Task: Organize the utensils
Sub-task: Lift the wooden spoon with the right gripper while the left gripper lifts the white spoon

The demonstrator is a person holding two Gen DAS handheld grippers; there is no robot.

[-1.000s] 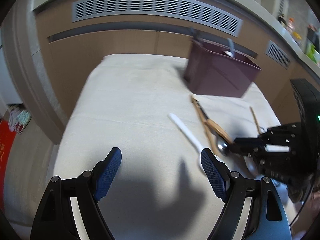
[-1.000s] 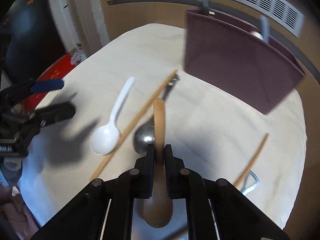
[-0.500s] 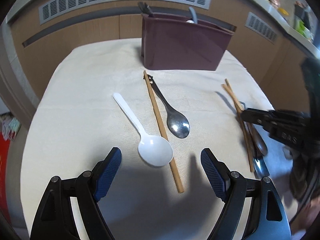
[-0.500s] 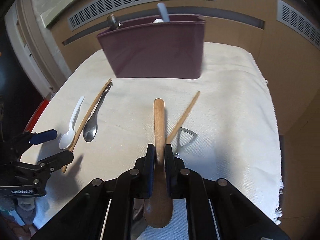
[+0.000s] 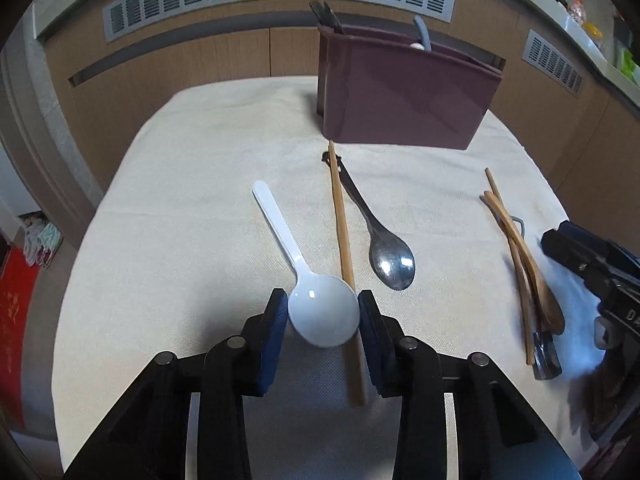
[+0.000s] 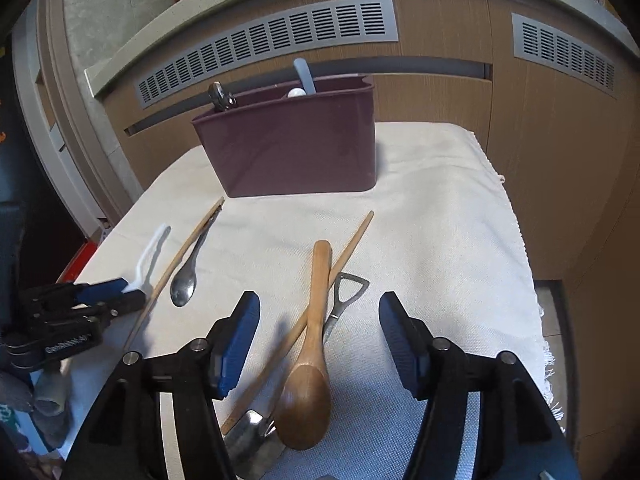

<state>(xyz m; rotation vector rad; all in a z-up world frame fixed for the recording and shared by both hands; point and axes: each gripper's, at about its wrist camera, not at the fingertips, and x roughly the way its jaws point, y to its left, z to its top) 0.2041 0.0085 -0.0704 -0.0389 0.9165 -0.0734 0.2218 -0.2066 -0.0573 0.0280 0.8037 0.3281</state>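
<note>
The left gripper has its two blue pads on either side of the bowl of the white plastic spoon. The pads are close in and seem to pinch the bowl, with the spoon's handle pointing away toward the far side of the worktop. The worktop is covered with a cream cloth.

Just beside the white spoon, on its right, lies a long wooden chopstick. Its far end crosses over the handle of a metal spoon. The metal spoon lies flat with its bowl facing up.

The right gripper is spread wide and holds nothing. Between its blue pads lies a wooden spoon, flat on the cloth, bowl nearest the camera. A second chopstick crosses under the wooden spoon. A metal bottle opener lies just beside them, partly under the spoon's handle. A shiny metal utensil end sits near the wooden bowl; I cannot tell what it is.

At the back of the worktop stands a dark purple utensil holder. A black handle and a grey handle stick out of its top. Behind it is a wooden wall with grey vents.
</note>
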